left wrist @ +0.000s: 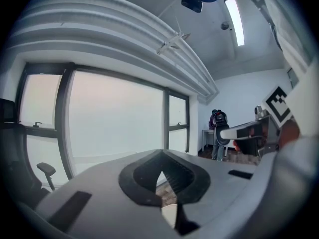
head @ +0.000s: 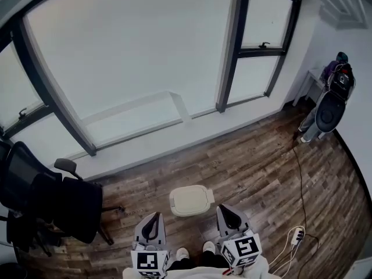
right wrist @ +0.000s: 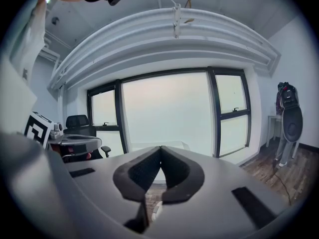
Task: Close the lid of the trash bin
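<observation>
A small cream trash bin (head: 191,200) stands on the wooden floor just ahead of the person's feet, its lid lying flat on top. My left gripper (head: 152,224) hangs near the bin's near-left side and my right gripper (head: 229,215) near its near-right side, both above the floor and apart from it. In the left gripper view the left gripper (left wrist: 161,155) has its jaws meeting at the tips with nothing between them. The right gripper (right wrist: 160,151) in the right gripper view stands the same way, shut and empty. A sliver of the bin (right wrist: 156,210) shows below its jaws.
A black office chair (head: 52,196) stands at the left. Large windows (head: 133,57) with a low sill fill the far wall. A white power strip and cable (head: 295,236) lie on the floor at the right. A person with a backpack (head: 334,92) stands by a table at the far right.
</observation>
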Demonstrator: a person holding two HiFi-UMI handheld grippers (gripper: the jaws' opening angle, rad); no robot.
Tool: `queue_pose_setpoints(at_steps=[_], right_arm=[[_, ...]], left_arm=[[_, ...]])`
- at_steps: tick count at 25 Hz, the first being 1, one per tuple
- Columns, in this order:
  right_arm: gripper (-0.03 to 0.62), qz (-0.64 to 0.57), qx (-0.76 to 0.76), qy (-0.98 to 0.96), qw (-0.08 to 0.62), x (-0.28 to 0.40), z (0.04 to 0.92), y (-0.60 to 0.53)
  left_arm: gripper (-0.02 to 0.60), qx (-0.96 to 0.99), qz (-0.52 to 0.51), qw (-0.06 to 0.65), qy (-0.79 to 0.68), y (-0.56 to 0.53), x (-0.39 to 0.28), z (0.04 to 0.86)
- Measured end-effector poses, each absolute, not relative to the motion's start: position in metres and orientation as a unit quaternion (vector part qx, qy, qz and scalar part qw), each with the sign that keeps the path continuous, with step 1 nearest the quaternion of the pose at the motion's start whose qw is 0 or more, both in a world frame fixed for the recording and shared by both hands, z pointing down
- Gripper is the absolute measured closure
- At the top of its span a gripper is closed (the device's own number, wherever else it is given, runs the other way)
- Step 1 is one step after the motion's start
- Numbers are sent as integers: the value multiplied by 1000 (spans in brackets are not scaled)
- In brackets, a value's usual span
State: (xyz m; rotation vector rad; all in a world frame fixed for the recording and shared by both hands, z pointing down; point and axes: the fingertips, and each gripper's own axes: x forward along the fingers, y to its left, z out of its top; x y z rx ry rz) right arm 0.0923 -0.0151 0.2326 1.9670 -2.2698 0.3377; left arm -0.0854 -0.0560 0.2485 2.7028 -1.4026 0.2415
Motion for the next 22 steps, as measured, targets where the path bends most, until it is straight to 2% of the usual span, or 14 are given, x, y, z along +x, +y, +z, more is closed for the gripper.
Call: queue_pose_setpoints(at_steps=[11, 22], right_arm=[[571, 100, 621, -775, 57, 47, 224, 53], [571, 75, 610, -788, 29, 81, 208, 191]], left_arm=[[572, 877, 66, 47, -473, 2, -118, 249], [572, 871, 42, 26, -489, 147, -78, 225]])
